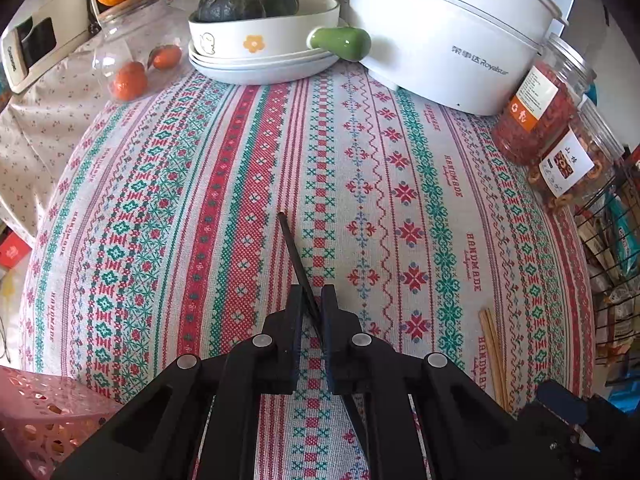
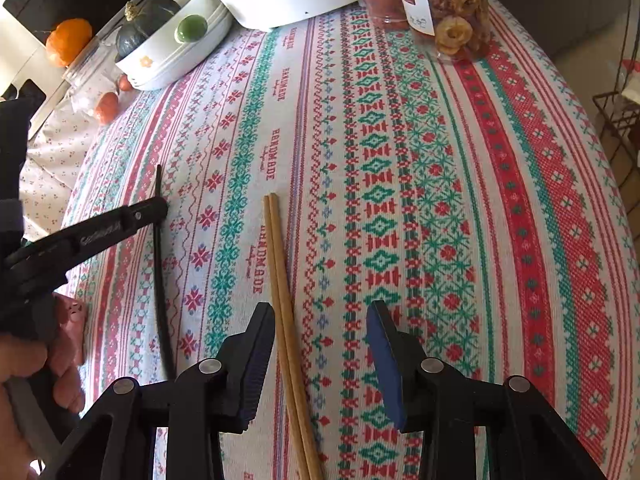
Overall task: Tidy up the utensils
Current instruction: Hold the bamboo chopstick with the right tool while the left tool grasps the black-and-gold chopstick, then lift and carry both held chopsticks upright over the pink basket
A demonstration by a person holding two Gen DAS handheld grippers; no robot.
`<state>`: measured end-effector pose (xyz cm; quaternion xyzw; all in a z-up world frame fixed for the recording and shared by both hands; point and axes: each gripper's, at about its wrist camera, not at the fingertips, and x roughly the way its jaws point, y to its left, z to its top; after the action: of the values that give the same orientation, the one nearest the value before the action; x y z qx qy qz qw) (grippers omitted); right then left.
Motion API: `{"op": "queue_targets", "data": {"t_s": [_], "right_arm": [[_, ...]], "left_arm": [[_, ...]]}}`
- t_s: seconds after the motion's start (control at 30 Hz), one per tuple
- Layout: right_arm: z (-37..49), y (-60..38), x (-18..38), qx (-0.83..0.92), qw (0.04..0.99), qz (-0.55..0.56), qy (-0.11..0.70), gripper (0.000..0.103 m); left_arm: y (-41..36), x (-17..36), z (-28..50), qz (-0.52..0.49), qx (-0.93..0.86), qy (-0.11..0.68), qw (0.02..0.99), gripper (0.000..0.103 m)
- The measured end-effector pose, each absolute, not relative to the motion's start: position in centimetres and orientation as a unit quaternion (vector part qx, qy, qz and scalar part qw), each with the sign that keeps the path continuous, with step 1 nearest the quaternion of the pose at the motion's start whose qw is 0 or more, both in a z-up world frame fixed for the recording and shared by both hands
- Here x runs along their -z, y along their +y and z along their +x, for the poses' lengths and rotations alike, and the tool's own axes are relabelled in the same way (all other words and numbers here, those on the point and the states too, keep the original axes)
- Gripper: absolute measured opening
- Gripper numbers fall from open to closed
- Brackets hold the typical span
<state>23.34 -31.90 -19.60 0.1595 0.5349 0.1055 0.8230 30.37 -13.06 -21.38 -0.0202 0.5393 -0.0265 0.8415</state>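
Note:
My left gripper (image 1: 312, 300) is shut on a black chopstick (image 1: 294, 252), whose tip points away over the patterned tablecloth (image 1: 400, 184). In the right wrist view the left gripper (image 2: 158, 208) grips that black chopstick (image 2: 160, 280) from the left. My right gripper (image 2: 320, 320) is open, its jaws on either side of a pair of light wooden chopsticks (image 2: 282, 292) lying on the cloth. The wooden pair also shows in the left wrist view (image 1: 494, 356), near the right gripper (image 1: 560, 404).
A pink perforated basket (image 1: 36, 408) is at the near left. At the back stand a white dish with a green pumpkin (image 1: 248, 0), a green pear-shaped piece (image 1: 342, 42), a white cooker (image 1: 452, 28), snack jars (image 1: 540, 108), a glass jar with oranges (image 1: 132, 52). A wire rack (image 1: 612, 248) is right.

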Motion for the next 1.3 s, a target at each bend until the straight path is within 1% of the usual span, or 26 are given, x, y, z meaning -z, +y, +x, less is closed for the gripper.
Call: {"op": "queue_targets", "data": {"t_s": [0.17, 0.23, 0.3, 0.33, 0.37, 0.4, 0.57, 0.67, 0.9, 1.1, 1.3], "right_arm": [[25.1, -30.2, 19.7, -0.11, 0.83, 0.147, 0.526, 0.038], [25.6, -28.9, 19.7, -0.109, 0.835, 0.118, 0.526, 0.038], [25.4, -27.4, 19.6, -0.099, 0.84, 0.061, 0.529, 0.035], [25.1, -26.8, 19.6, -0.087, 0.842, 0.027, 0.532, 0.027], [24.8, -26.6, 19.6, -0.077, 0.841, 0.008, 0.535, 0.016], [24.6, -26.6, 19.6, -0.074, 0.838, 0.014, 0.541, 0.011], [22.3, -27.9, 19.3, -0.068, 0.824, 0.054, 0.56, 0.01], [20.1, -28.4, 17.5, -0.064, 0.835, 0.06, 0.544, 0.01], [15.0, -28.5, 11.7, -0.062, 0.876, 0.102, 0.468, 0.01], [11.1, -27.8, 7.0, -0.065, 0.915, 0.126, 0.378, 0.01], [8.3, -26.1, 3.5, -0.073, 0.945, 0.115, 0.296, 0.01]], "left_arm": [[-13.7, 21.3, 27.7, -0.005, 0.075, 0.548, 0.833, 0.005], [-13.7, 21.3, 26.6, 0.005, 0.084, 0.548, 0.832, 0.005], [-13.6, 21.2, 25.6, 0.009, 0.09, 0.549, 0.831, 0.005], [-13.5, 21.1, 25.0, 0.011, 0.092, 0.55, 0.83, 0.005], [-13.3, 21.1, 24.4, 0.013, 0.094, 0.551, 0.829, 0.005], [-13.2, 21.1, 23.9, 0.015, 0.096, 0.553, 0.828, 0.005], [-12.7, 20.4, 20.7, 0.026, 0.109, 0.553, 0.826, 0.005], [-12.4, 19.4, 18.7, 0.026, 0.122, 0.546, 0.828, 0.005], [-11.9, 14.8, 13.1, 0.035, 0.168, 0.507, 0.844, 0.005], [-9.6, 9.5, 7.3, 0.038, 0.204, 0.435, 0.876, 0.005], [-5.4, 5.6, 3.4, -0.006, 0.222, 0.363, 0.905, 0.005]]}}
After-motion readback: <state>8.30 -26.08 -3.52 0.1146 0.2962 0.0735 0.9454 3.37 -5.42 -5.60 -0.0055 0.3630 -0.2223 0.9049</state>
